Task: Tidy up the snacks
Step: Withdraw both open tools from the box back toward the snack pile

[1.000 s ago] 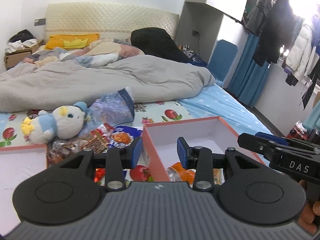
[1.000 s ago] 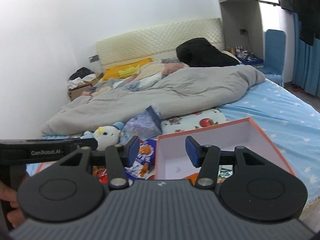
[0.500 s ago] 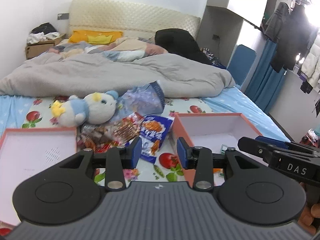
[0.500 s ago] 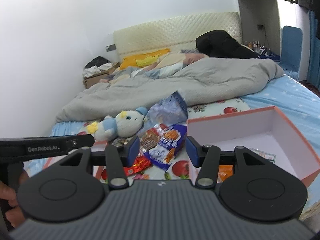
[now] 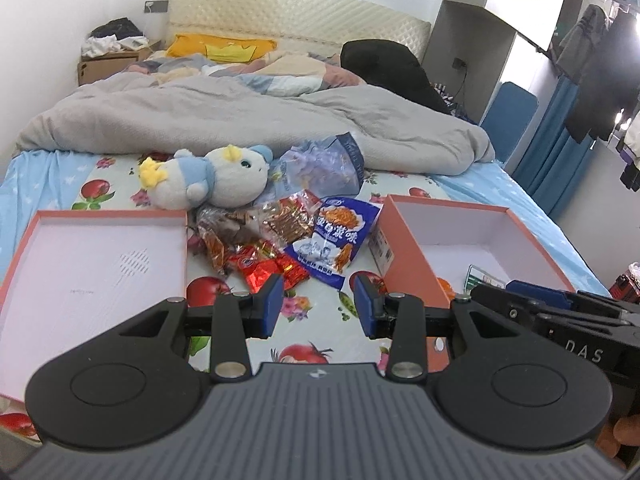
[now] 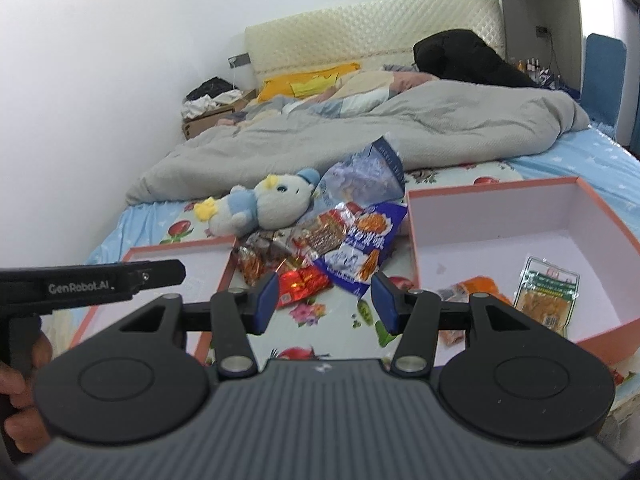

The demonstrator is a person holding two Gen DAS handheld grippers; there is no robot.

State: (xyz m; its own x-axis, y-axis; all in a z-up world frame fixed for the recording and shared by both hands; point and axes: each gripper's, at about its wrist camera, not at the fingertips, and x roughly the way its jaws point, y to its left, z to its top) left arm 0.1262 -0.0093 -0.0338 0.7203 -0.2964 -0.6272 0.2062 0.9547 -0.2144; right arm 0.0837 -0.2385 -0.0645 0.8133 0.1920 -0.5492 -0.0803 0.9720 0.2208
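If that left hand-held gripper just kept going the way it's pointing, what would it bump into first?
Probably the red snack packet at the near edge of the snack pile. The left hand-held gripper is empty and aims down at the fruit-print sheet just before it; depth is unclear.

The bed carries a snack pile, plush toy, two boxes and quilt.

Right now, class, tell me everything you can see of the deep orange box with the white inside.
The deep orange box with the white inside is rectangular, looks like stiff card, and lies lidless and upright on the fruit-print sheet, right of the snack pile. Its tall walls hold an orange packet and a clear green-topped packet on the floor. A label shows on its outer left wall in the left view. No gripper touches it.
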